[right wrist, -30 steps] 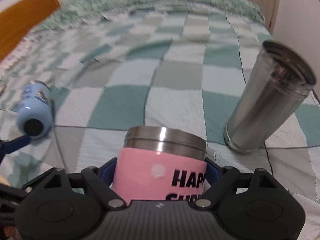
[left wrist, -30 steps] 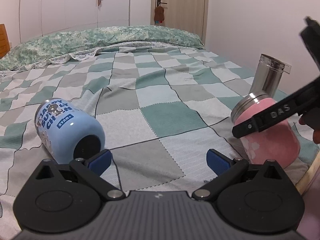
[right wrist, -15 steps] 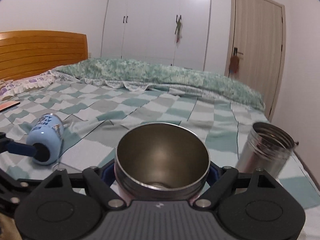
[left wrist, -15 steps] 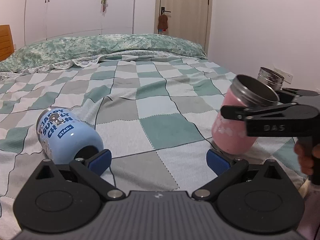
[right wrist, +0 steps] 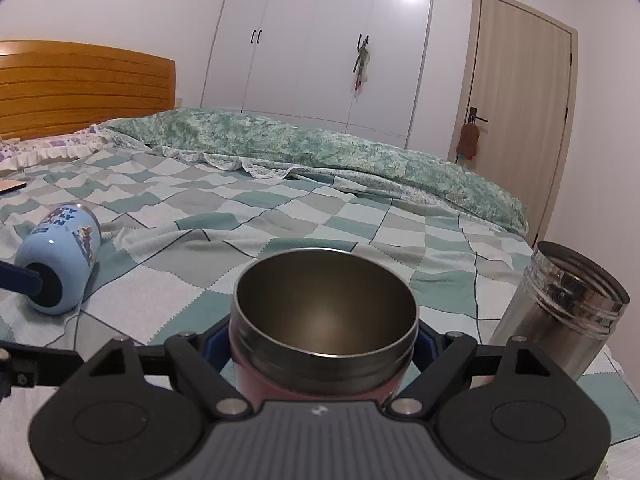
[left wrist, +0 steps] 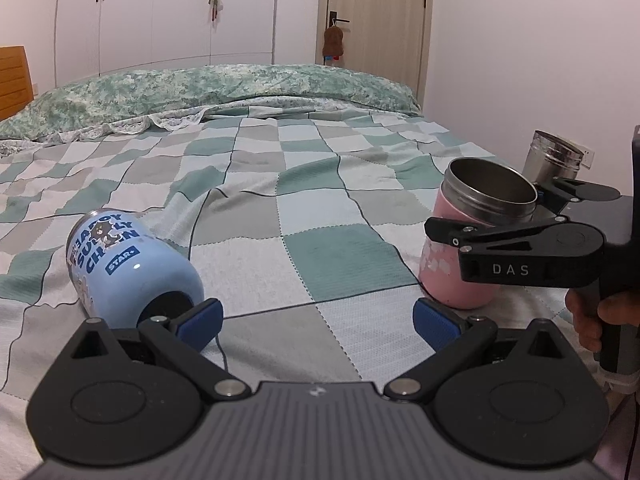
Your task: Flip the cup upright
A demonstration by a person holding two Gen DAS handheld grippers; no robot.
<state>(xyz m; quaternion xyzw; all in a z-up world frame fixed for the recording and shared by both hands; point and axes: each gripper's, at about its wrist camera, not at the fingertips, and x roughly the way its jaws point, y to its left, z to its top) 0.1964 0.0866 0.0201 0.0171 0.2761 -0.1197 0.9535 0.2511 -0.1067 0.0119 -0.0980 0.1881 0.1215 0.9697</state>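
A pink cup with a steel rim (left wrist: 460,276) stands upright on the checked bedspread, mouth up. My right gripper (right wrist: 320,348) is shut on the pink cup (right wrist: 324,320), its jaws around the body just below the rim; it also shows in the left wrist view (left wrist: 480,224). A light blue cup (left wrist: 128,268) lies on its side at the left, its dark opening facing me. My left gripper (left wrist: 316,318) is open and empty, its left fingertip (left wrist: 200,318) close beside the blue cup's mouth. The blue cup also shows in the right wrist view (right wrist: 60,268).
A steel cup (right wrist: 560,304) stands upright to the right of the pink cup, near the bed's right edge. The checked bedspread (left wrist: 304,208) stretches ahead to a green quilt (left wrist: 200,92). A wooden headboard (right wrist: 80,88) is at the far left.
My right gripper has turned the pink cup from mouth-down to mouth-up and set its base on the bed. My left gripper has stayed beside the blue cup.
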